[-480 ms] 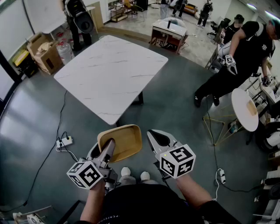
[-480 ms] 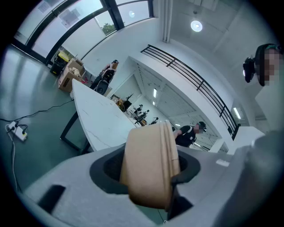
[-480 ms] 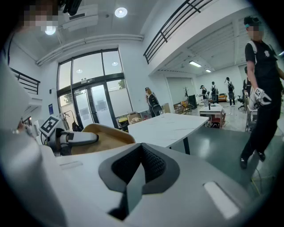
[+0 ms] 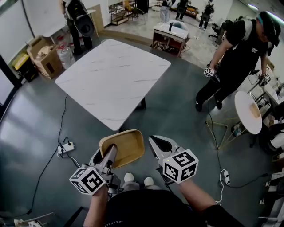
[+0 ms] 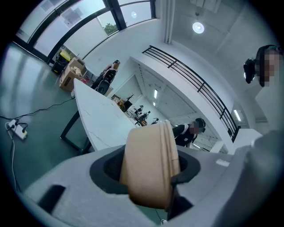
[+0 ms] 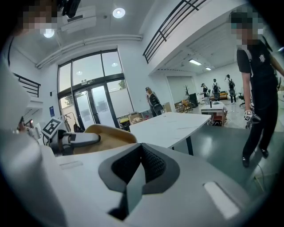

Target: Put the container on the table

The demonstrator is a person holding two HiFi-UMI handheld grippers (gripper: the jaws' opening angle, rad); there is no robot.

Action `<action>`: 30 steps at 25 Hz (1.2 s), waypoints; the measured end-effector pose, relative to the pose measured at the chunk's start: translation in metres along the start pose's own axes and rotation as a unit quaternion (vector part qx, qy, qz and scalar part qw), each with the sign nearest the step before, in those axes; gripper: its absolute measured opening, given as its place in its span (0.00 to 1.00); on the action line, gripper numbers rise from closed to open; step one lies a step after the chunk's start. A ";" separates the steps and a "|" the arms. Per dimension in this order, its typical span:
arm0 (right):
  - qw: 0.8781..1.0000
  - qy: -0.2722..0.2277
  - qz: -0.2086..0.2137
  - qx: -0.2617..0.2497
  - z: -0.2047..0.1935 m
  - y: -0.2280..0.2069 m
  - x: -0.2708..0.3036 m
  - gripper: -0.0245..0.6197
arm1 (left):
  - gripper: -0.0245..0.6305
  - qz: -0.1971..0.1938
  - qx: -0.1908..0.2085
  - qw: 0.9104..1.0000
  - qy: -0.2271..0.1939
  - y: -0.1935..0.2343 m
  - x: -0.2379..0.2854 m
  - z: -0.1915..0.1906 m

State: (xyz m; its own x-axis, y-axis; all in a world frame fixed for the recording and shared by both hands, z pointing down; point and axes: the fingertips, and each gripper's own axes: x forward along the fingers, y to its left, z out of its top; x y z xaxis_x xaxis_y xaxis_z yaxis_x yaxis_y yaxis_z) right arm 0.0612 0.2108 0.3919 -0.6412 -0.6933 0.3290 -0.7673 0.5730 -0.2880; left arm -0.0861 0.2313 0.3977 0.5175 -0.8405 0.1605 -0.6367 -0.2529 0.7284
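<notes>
Dark green glossy floor (image 4: 177,111) all round, white marble table (image 4: 111,75) in the middle, cardboard boxes (image 4: 42,53) by the wall, small round table (image 4: 248,111) at right, tall windows (image 6: 88,88), round ceiling lights (image 6: 118,12) on.

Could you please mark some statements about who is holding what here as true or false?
1. The container rests on the table. False: it is held in the air above the floor, short of the table.
2. The left hand-held gripper is shut on the container's wall. True.
3. The right hand-held gripper grips the container as well. False: its jaws are together with nothing between them, and it is beside the container.
4. The table has a white marbled top. True.
</notes>
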 end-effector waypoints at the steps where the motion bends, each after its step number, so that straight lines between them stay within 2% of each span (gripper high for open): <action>1: 1.000 0.001 -0.001 0.001 0.000 0.001 0.002 0.04 | 0.36 -0.001 -0.002 1.000 0.001 0.001 0.000 0.001; 11: 1.000 0.002 -0.010 -0.009 0.011 0.010 0.031 0.04 | 0.36 -0.015 -0.014 1.000 0.011 0.023 0.005 0.021; 21: 1.000 0.007 -0.028 -0.003 0.019 0.023 0.074 0.04 | 0.36 -0.025 -0.013 1.000 0.013 0.056 0.006 0.059; 26: 0.999 0.018 -0.031 -0.017 0.021 0.037 0.086 0.04 | 0.36 -0.026 -0.021 0.999 0.019 0.075 0.007 0.068; 30: 0.999 0.027 -0.041 -0.018 0.020 0.027 0.091 0.04 | 0.36 -0.029 -0.030 0.999 0.024 0.080 0.018 0.067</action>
State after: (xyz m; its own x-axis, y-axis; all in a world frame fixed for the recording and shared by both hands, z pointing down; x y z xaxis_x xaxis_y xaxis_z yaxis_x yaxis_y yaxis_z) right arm -0.0179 0.1542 0.3962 -0.5744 -0.7150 0.3985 -0.8171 0.5302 -0.2263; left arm -0.1655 0.1641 0.4142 0.5807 -0.8006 0.1475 -0.5699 -0.2704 0.7759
